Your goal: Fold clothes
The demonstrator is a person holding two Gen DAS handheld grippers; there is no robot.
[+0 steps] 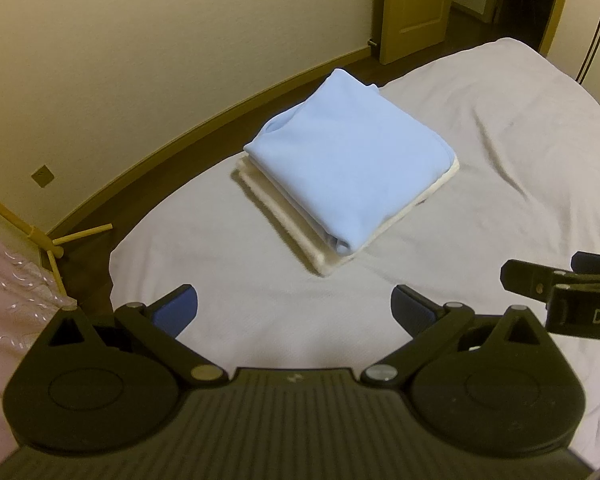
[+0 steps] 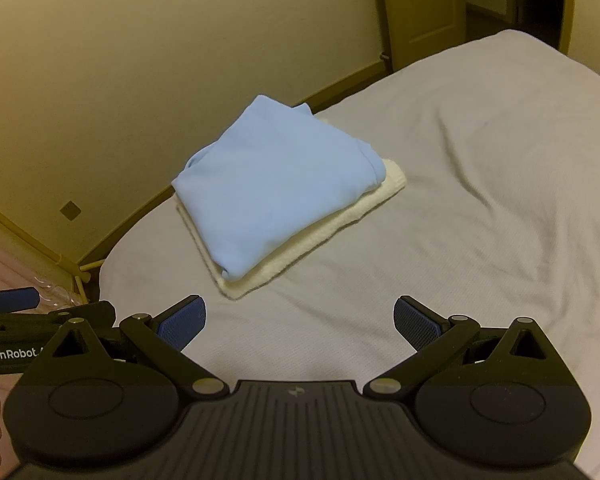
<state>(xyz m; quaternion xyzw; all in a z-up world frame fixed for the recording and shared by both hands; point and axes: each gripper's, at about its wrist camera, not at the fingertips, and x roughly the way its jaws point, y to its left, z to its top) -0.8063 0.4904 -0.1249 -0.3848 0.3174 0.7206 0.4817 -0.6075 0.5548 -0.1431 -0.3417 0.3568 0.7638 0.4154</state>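
1. Blue garment (image 1: 332, 168) lies folded on a cream towel (image 1: 404, 208), stack on the bed (image 1: 500, 168) near its wall-side edge.
2. Left claw (image 1: 294, 310) and right claw (image 2: 300, 322) both spread wide, holding nothing.
3. Stack sits straight ahead of both, apart; neither clearly nearer.

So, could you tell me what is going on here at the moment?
A person is folding clothes on a bed with a handheld gripper in each hand. A folded light blue garment lies on top of a folded cream one, forming a neat stack near the bed's edge. The left gripper and the right gripper are both open and empty, held short of the stack without touching it.
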